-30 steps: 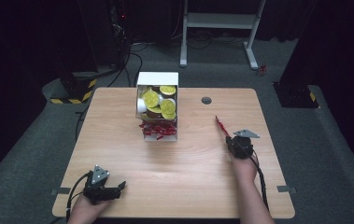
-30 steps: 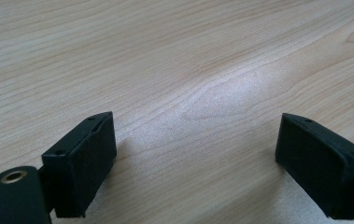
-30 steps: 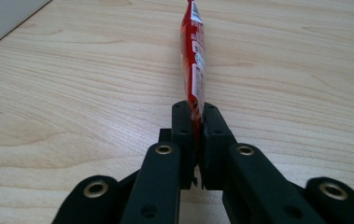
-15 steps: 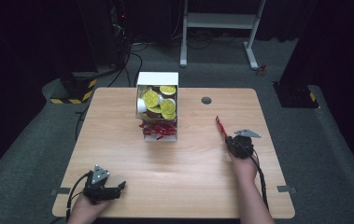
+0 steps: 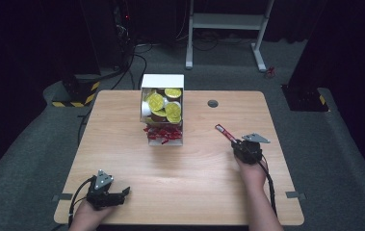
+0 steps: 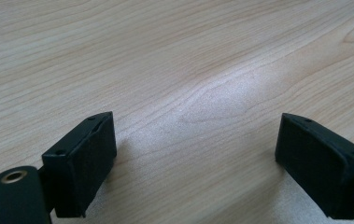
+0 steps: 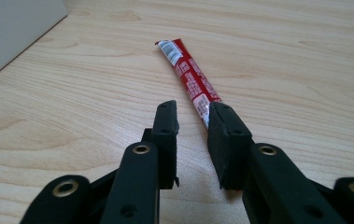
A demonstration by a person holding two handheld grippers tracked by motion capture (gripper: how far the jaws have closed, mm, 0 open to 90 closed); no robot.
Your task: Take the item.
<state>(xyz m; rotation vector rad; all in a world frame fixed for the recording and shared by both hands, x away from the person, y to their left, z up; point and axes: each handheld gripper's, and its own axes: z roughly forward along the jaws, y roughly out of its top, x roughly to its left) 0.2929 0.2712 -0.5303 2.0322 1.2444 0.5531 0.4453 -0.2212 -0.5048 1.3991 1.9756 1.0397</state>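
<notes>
My right hand-held gripper [image 7: 191, 122] sat at the lower middle of its view, jaws narrowly parted, the near end of the red sachet [image 7: 187, 74] just beside one pad; I couldn't tell whether it was pinched. My left hand-held gripper [image 6: 193, 149] was spread wide over bare counter [image 6: 174, 56]. The white box [image 5: 163, 108] stood upper centre.

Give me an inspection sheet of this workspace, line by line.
Surface: light wooden table, round grommet near far edge.
Job's things: white open-fronted box holding yellow-lidded cups above, red sachets below; long red sachet lying flat on the wood.
Clutter: nothing seen.
Grippers: left tool open over bare wood; right tool narrowly open, one jaw beside the sachet's near end.
Cables: one trails from each tool.
Surroundings: grey carpet, white frame legs.
</notes>
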